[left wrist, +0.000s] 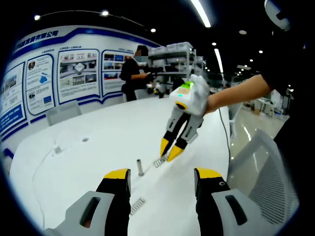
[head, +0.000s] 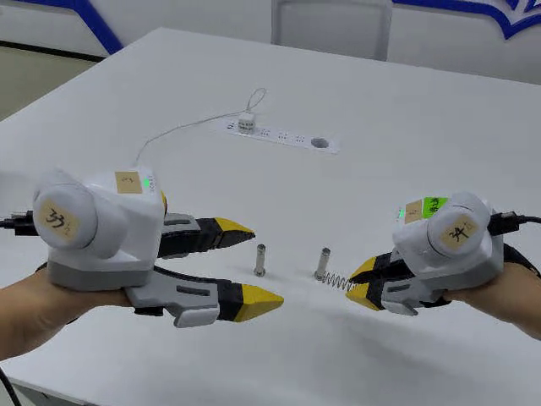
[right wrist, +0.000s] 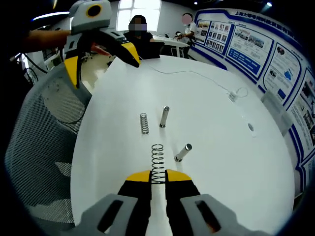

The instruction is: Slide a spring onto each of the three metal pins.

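The right gripper (right wrist: 156, 177) has its yellow-tipped fingers (right wrist: 139, 178) pressed together on one end of a spring (right wrist: 157, 160). The coil sticks straight out ahead of the tips, low over the white tabletop (head: 406, 169). Just beyond and to one side of its free end stands a short metal pin (right wrist: 182, 153). From the head view the coil's end seems to reach the foot of that pin, but the right gripper view shows a small gap between them.

The left gripper (left wrist: 163, 173) holds nothing. Its fingers (left wrist: 117, 179) are spread wide, one well above the other in the head view, and they touch no part. A second pin (right wrist: 164, 117) stands upright in front of them, between the two grippers.

The gripper views bring in a loose spring (right wrist: 144, 123) lying flat on the tabletop. It is just beside the second pin in the right gripper view, and close ahead of the left fingers in the left gripper view. The left gripper view also takes in the right gripper from the front, its tips shut on the coil close to a pin.

Farther off, past both pins, a white power strip (head: 283, 135) with a thin cable (head: 182, 128) lies well apart from the work. A mesh chair (right wrist: 44, 132) stands at the tabletop's edge, a person (left wrist: 134, 73) stands beyond, and display boards (left wrist: 74, 73) line the wall. Nothing lies between the held spring and the near pin.
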Available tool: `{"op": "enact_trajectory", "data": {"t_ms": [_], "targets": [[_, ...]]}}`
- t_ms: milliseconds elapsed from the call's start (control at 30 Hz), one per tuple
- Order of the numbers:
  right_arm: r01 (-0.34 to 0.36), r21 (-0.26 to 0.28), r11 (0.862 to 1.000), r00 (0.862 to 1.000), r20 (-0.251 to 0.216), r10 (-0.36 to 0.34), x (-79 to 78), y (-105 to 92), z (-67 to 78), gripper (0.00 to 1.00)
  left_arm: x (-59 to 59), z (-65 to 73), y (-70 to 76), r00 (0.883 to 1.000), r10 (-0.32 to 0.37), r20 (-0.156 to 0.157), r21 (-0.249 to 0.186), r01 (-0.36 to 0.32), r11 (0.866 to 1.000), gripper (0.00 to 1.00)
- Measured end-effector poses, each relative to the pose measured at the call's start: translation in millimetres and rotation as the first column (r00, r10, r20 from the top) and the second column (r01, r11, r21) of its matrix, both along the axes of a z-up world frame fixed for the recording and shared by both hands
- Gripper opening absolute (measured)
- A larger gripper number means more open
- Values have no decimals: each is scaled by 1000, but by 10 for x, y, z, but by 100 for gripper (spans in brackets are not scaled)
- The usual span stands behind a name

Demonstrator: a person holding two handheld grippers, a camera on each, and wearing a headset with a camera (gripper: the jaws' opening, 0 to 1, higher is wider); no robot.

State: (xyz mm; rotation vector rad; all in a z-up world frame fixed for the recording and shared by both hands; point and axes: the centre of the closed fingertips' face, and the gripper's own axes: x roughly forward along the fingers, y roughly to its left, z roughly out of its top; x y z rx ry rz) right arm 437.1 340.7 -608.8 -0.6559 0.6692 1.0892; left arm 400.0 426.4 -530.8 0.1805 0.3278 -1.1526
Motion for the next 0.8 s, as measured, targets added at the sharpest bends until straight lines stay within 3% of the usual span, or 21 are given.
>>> {"op": "enact_trajectory", "data": {"t_ms": [233,500,800], "targets": [[-63,11,998,998,23,63,-135,113,254,10,-49,23,-68,1000,-23,13,7,23,1000,51],[-162,25,987,985,65,160,-321,366,516,10,-86,21,-132,999,-47,22,13,47,999,48],[-245,32,969,966,91,242,-509,583,617,10,-138,-21,-163,997,-70,18,28,70,997,45]]}}
